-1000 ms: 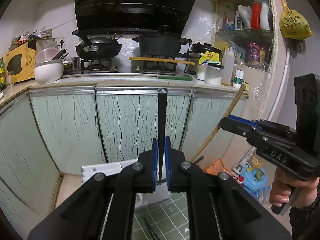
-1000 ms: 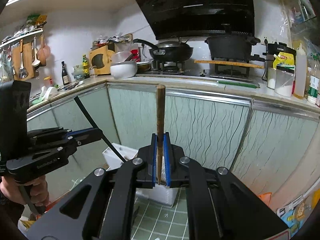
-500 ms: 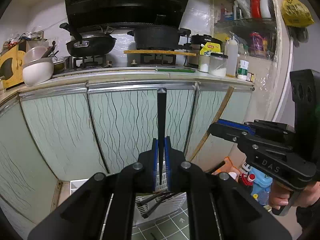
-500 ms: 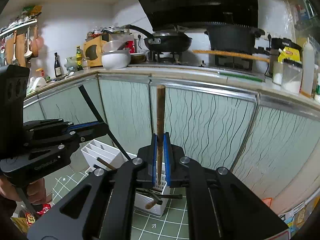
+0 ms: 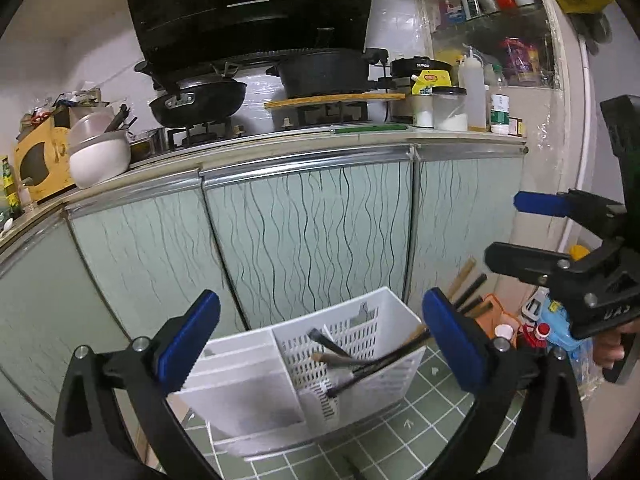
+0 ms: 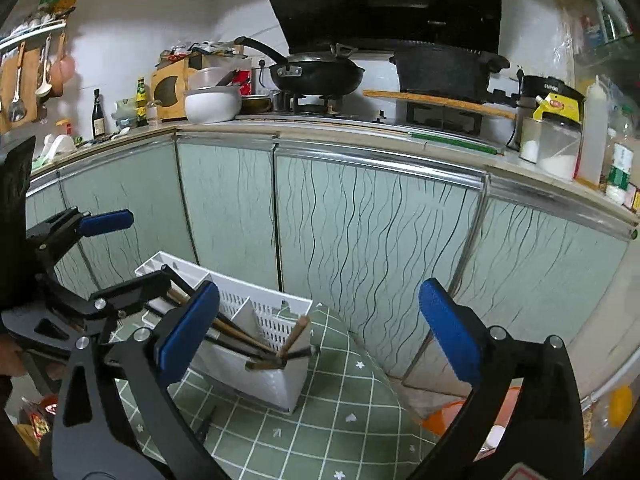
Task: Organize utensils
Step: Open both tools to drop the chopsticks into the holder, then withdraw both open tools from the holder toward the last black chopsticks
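A white utensil caddy (image 5: 248,392) (image 6: 256,380) stands on a green checked cloth (image 5: 420,432) (image 6: 340,412). Its perforated compartment holds several chopsticks lying slanted, among them a black chopstick (image 5: 360,372) and a brown chopstick (image 6: 294,338). My left gripper (image 5: 318,312) hovers just above and in front of the caddy, its jaws opening wide with nothing between the blue pads. My right gripper (image 6: 320,300) is beside it, jaws also opening, empty. Each appears in the other's view: the right gripper (image 5: 516,232) at the right edge, the left gripper (image 6: 132,246) at the left edge.
Pale green cabinet doors (image 6: 360,240) rise right behind the caddy. The counter above carries a wok (image 5: 196,100), a black pot (image 5: 324,72), a white bowl (image 6: 212,104) and jars. Bottles and bags (image 5: 560,320) crowd the floor at the right. A hand (image 5: 608,344) grips the right tool's handle.
Both grippers were shut, the left on an upright black chopstick, the right on a brown one. Both have sunk toward the caddy and let go; the jaws now stand wide.
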The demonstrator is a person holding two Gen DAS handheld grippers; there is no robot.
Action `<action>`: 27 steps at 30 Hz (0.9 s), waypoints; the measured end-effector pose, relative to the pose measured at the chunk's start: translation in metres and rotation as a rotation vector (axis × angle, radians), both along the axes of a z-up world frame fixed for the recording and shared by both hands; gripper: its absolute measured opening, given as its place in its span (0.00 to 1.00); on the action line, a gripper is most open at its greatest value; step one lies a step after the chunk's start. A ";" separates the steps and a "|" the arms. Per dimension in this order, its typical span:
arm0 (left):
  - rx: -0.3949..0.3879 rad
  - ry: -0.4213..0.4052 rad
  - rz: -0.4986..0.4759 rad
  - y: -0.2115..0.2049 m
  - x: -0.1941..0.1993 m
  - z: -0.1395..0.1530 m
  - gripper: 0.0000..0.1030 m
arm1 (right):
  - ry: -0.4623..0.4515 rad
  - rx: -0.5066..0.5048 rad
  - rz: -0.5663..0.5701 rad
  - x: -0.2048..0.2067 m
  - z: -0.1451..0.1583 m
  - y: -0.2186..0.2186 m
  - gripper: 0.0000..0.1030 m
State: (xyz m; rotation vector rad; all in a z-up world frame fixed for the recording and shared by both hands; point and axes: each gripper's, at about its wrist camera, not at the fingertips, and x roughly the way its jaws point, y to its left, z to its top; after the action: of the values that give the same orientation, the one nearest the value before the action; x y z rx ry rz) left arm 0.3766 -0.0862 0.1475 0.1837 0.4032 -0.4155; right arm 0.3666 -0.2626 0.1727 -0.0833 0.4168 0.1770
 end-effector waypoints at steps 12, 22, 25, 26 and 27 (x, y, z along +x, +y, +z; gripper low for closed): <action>-0.036 0.025 0.038 0.024 -0.057 0.000 0.96 | -0.010 0.005 0.022 -0.063 -0.003 0.008 0.93; -0.043 0.018 0.039 0.030 -0.104 -0.002 0.96 | -0.009 0.011 0.024 -0.105 -0.009 0.015 0.93; -0.048 0.025 0.040 0.032 -0.116 -0.007 0.96 | 0.003 0.010 0.013 -0.113 -0.013 0.016 0.93; -0.049 0.025 0.041 0.033 -0.119 -0.009 0.96 | 0.004 0.007 0.006 -0.116 -0.015 0.017 0.93; -0.050 0.025 0.041 0.034 -0.122 -0.010 0.96 | 0.006 0.005 0.004 -0.118 -0.016 0.017 0.93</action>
State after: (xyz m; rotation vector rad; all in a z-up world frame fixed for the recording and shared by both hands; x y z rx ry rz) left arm 0.2543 -0.0519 0.1371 0.1217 0.4206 -0.3873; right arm 0.2483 -0.2454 0.1564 -0.0788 0.4217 0.1824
